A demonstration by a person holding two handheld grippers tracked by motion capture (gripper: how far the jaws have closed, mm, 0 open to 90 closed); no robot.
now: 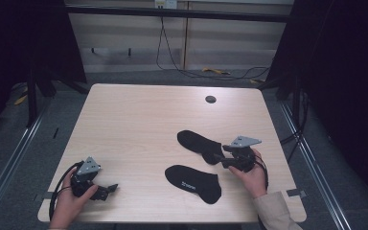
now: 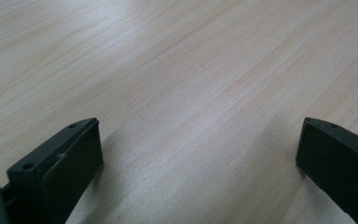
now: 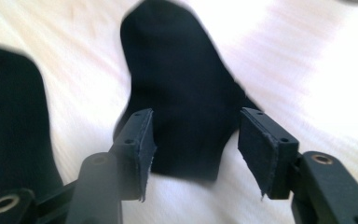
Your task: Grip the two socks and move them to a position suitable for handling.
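Right gripper [image 3: 193, 154] spread, pads astride the far sock's [image 1: 199, 142] end but not pinching. Left gripper [image 2: 198, 154] spread over bare bench [image 1: 134, 120]. Both socks lie flat at the bench's right; near sock [image 1: 194, 182] just apart. We judge them light, limp, unbreakable: pinch an end edge, since cloth will bunch and droop.

In the right gripper view, we see the second sock [image 3: 14, 126] cut off by the left picture edge. From above, the right gripper [image 1: 219, 159] covers the far sock's [image 1: 199, 142] end. The white print on the near sock [image 1: 191, 181] is too small to read.
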